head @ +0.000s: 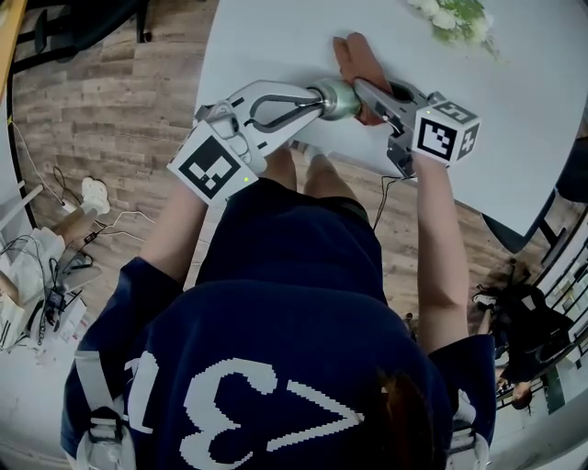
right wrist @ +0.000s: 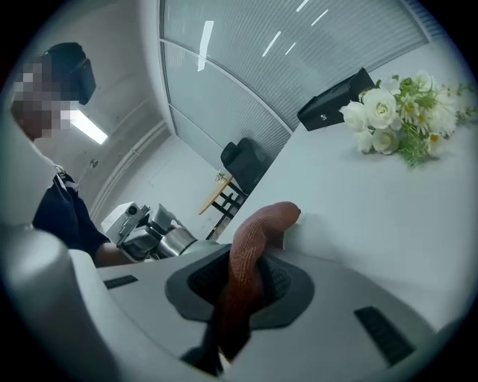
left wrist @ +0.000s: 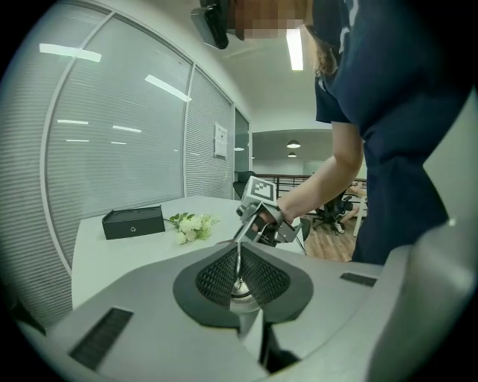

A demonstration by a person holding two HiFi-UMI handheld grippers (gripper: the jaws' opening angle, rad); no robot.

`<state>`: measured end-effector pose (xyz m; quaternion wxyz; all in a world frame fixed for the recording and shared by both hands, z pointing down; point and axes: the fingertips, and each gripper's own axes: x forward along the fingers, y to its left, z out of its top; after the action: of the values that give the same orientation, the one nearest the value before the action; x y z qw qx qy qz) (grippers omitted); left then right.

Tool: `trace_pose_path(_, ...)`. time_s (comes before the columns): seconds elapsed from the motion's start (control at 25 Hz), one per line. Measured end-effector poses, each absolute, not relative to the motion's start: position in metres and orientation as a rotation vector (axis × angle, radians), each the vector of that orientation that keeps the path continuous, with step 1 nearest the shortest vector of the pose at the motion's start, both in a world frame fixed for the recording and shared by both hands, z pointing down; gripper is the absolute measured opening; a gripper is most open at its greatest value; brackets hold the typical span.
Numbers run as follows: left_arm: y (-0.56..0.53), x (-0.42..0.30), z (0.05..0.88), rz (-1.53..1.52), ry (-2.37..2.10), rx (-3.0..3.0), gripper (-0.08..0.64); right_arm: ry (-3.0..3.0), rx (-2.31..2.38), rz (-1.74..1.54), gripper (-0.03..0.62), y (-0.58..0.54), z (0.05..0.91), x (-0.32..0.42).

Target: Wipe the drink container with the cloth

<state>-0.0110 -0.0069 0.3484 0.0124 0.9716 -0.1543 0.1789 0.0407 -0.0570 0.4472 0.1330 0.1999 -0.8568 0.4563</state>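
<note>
The drink container [head: 338, 99] is a small silvery-green metal vessel held above the near edge of the white table [head: 276, 37]. My left gripper [head: 312, 103] is shut on its thin metal handle [left wrist: 238, 257], which stands between the pads in the left gripper view. My right gripper [head: 367, 92] is shut on a reddish-brown cloth [head: 354, 55]. The cloth [right wrist: 254, 246] sticks out past the jaws and its end rests on the table. It lies against the container's right side. In the right gripper view the container [right wrist: 175, 240] shows at the left.
White flowers [head: 455, 18] lie at the table's far side, with a black box [left wrist: 133, 221] beyond them. The table's near edge runs just under both grippers. Wooden floor with cables [head: 55, 275] lies to the left, and office chairs [head: 514, 321] stand at the right.
</note>
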Motion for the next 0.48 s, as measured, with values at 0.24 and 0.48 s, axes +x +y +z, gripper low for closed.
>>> trace_pose_path(0.24,-0.011,-0.015,0.349,0.534,-0.562,2.944,0.025,-2.615,0.543,1.29,0.064,-0.051,0.402,0.017)
trace_pose_path(0.48,-0.018,-0.014,0.352,0.554,-0.636,2.891,0.025,-2.683,0.564,1.228,0.063,-0.048,0.384,0.007)
